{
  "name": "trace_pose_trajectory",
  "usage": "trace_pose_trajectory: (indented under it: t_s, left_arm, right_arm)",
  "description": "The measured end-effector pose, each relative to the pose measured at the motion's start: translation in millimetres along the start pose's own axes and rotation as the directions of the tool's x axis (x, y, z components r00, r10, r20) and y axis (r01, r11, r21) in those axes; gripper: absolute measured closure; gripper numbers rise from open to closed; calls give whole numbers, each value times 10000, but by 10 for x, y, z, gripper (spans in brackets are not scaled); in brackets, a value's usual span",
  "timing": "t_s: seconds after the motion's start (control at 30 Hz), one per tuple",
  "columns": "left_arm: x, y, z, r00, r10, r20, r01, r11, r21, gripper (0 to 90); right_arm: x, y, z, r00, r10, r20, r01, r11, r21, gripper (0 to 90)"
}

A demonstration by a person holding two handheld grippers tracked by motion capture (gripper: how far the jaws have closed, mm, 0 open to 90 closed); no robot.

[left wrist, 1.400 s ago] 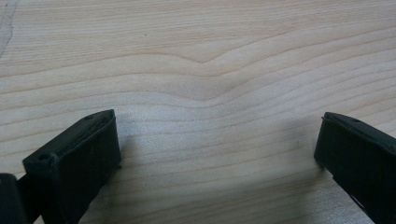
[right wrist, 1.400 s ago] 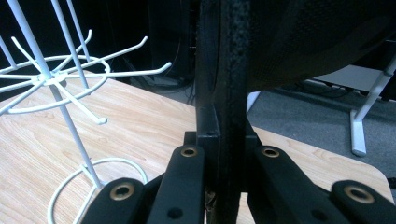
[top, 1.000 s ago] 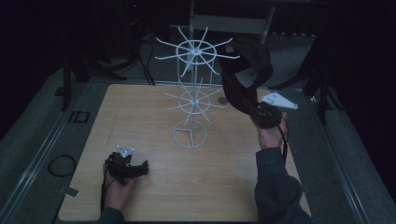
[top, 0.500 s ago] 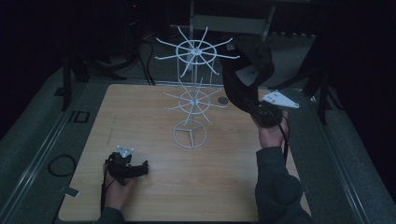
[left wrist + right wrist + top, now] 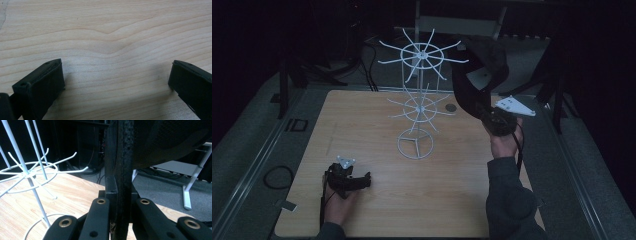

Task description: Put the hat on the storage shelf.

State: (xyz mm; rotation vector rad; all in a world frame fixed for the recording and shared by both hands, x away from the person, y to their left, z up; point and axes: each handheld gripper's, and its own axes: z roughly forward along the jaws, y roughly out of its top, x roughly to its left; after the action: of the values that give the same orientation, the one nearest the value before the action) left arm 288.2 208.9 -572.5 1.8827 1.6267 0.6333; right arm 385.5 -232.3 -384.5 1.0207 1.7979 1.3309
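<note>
A white wire rack (image 5: 419,100) with two tiers of hooks stands on the wooden table (image 5: 372,120). My right gripper (image 5: 492,117) is raised at the rack's right and is shut on the brim of a dark cap (image 5: 482,65), which stands up beside the top tier. In the right gripper view the jaws pinch the brim edge (image 5: 123,182), the cap's crown (image 5: 170,142) is at upper right and the rack (image 5: 30,172) at left. My left gripper (image 5: 357,182) rests low on the table's near left, open. Bare wood lies between its jaws (image 5: 116,72).
A small dark round disc (image 5: 451,107) lies on the table just right of the rack. Metal rails (image 5: 257,165) border the table's left and right sides. Dark stands and cables sit behind the table's far edge.
</note>
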Motion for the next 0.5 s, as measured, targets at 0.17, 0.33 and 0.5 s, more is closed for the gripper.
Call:
trace_pose_trajectory:
  t_s: [0.17,0.33,0.5]
  left_arm:
    - [1,0,-1,10000,12,-1,-12,10000,8,2]
    - [0,0,1,10000,2,-2,-2,10000,-7,2]
    - [0,0,1,10000,5,1,-5,10000,-8,2]
  right_arm:
    - [20,24,-26,10000,-94,12,94,9998,-178,865]
    - [40,41,-53,9999,-121,21,121,9994,-331,866]
    - [78,49,-79,9995,-315,4,315,9986,-436,865]
